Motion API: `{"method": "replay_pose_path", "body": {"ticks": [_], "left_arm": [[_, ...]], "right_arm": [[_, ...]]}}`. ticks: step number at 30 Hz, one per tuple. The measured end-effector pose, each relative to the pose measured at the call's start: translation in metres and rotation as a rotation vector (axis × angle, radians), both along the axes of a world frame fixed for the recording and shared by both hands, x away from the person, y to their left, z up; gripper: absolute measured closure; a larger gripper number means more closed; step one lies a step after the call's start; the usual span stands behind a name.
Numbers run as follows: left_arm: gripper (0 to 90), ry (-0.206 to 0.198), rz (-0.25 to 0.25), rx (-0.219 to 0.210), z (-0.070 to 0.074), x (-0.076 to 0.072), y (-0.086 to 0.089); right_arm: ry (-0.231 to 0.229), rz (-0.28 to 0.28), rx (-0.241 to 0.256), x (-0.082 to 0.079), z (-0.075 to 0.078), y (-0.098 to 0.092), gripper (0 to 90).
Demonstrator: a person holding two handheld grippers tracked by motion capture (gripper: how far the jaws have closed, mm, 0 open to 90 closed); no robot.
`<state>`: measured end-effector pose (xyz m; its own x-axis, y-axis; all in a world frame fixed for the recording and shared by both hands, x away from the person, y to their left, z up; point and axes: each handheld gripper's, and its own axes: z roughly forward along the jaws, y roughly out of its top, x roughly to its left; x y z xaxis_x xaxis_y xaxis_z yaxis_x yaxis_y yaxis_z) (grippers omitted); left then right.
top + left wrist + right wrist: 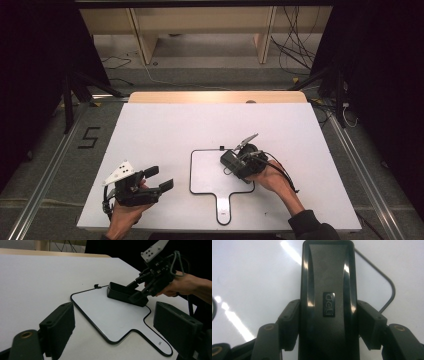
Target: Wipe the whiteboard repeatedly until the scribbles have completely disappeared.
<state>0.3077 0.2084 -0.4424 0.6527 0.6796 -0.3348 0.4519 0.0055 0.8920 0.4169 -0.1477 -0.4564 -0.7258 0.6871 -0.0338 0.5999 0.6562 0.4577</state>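
Black Dell box [234, 161]: high view, on white paddle-shaped board [207, 176], held by right gripper [239, 162]; left gripper [159, 180] idle, fingers wide, over tabletop [165, 125].
Left gripper view: box base on board.
Right gripper view: fingers [289, 320] clamp long sides mid-length. Glossy, rigid shell, likely light, slippery; firm squeeze advised.

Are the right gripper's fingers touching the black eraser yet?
Touching. In the right gripper view, both fingers press flat against the sides of the black eraser with no gap, over the whiteboard.
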Motion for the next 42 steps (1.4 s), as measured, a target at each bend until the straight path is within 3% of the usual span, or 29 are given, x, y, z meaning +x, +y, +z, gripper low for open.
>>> {"method": "replay_pose_path", "body": {"ticks": [3,7,11,15,23,26,38,42], "left_arm": [[16.6,-0.001,0.000,-0.001,0.000,0.000,-0.001],[16.6,-0.001,-0.001,-0.002,0.000,0.000,0.000],[16.6,-0.001,0.000,-0.005,0.000,0.000,0.000],[16.6,-0.001,0.001,-0.003,0.000,0.000,0.000],[16.6,-0.002,0.000,0.002,0.000,0.000,-0.001],[16.6,-0.002,0.001,0.001,0.000,0.000,-0.001],[16.6,-0.001,0.002,-0.004,0.000,0.000,0.000],[16.7,-0.002,0.001,-0.004,0.000,0.000,0.000]], "right_arm": [[-0.015,-0.031,0.008,0.007,-0.001,-0.004,41.3],[-0.028,-0.128,0.047,0.032,-0.003,-0.014,41.3],[-0.033,-0.129,0.030,0.039,-0.003,-0.011,41.3],[-0.026,-0.083,0.023,0.026,-0.003,-0.007,41.3],[-0.026,0.030,0.026,-0.020,-0.003,0.001,41.3],[-0.032,0.051,0.029,-0.025,-0.004,0.002,41.3],[-0.051,-0.075,0.067,0.018,-0.006,-0.003,41.3],[-0.058,-0.068,0.040,0.016,-0.005,0.000,41.3]]}}
